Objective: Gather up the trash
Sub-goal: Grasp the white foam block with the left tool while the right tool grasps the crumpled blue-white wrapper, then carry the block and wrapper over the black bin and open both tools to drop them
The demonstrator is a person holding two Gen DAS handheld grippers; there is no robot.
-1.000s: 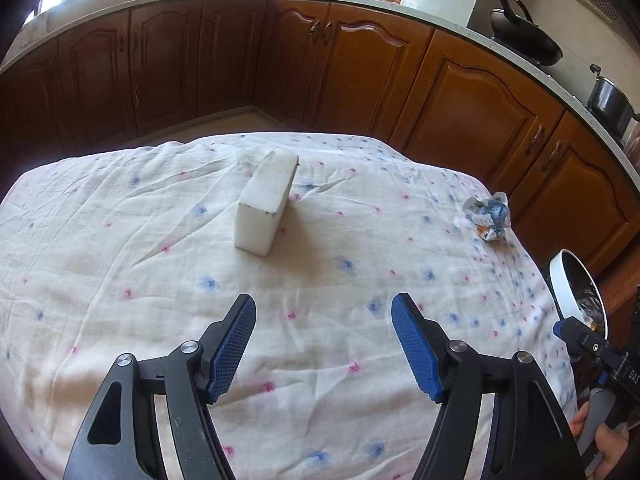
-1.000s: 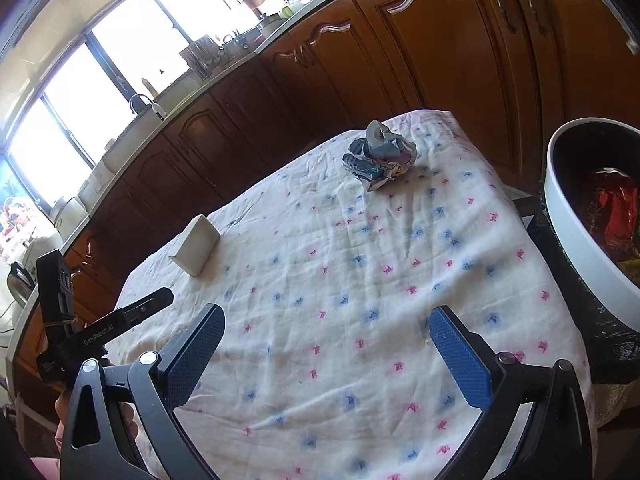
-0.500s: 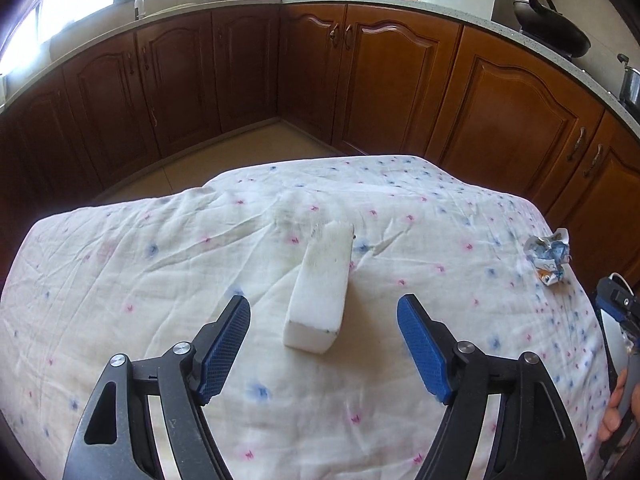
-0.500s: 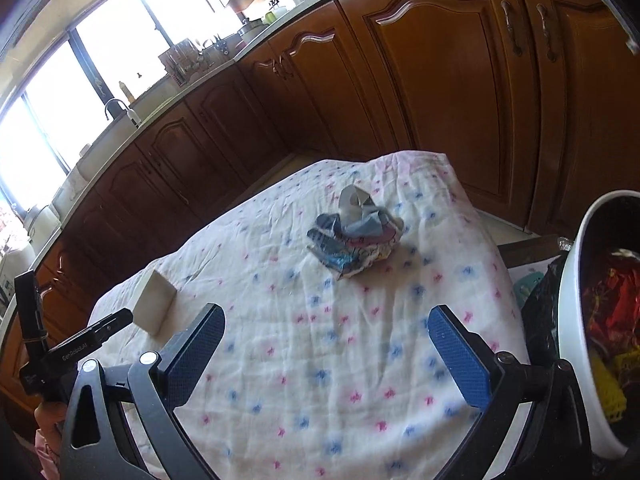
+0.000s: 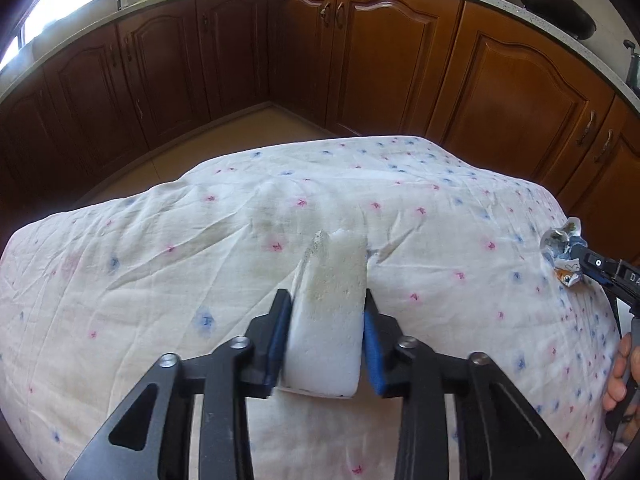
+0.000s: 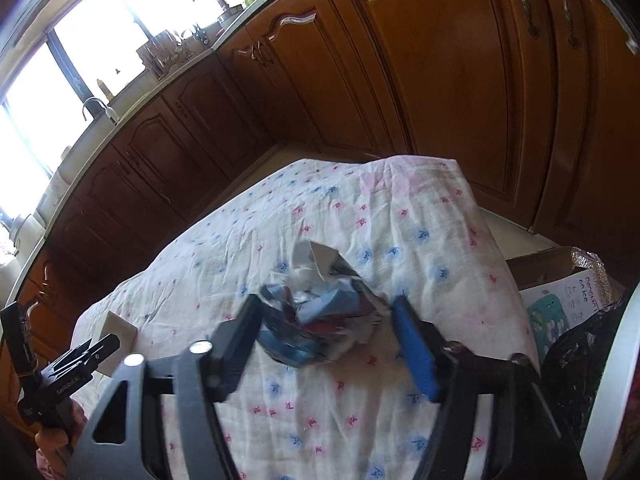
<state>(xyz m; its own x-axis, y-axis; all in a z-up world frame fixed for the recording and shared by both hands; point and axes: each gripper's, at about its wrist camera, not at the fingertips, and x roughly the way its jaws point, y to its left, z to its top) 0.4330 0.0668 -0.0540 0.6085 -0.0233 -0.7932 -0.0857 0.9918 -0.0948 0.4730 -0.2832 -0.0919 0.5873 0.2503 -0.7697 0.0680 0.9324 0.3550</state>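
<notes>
Foam block (image 5: 326,312) first, in the left wrist view: it lies on the cloth-covered surface (image 5: 120,280), long axis running straight away from the camera, in line with the left tool (image 5: 325,344). Its near end sits right between the blue pads (image 5: 372,348), and both pads look flush against its side faces. The jaws are closing at this moment, narrowed to the block's width, so this reads as a pinch across the short axis with the far end poking out ahead. Off at the right edge, the crumpled wrapper (image 5: 562,252) sits near the surface's rim, with the other tool reaching in beside it.

Over to the right wrist view: the wrapper (image 6: 320,320) is dead centre between the jaws of the right tool (image 6: 328,344), a lumpy wad with no clear long axis, a paper corner sticking up at the back. These jaws are closing too. The left pad seems to brush the wad's edge, but the right pad (image 6: 416,356) looks just clear of it, and motion blur makes the contact hard to call. No firm grip yet, I'd say.

The bin (image 6: 604,392) shows at the far right, nearest the right hand. My read: the right side has the short carry, while the block must cross the whole surface.
</notes>
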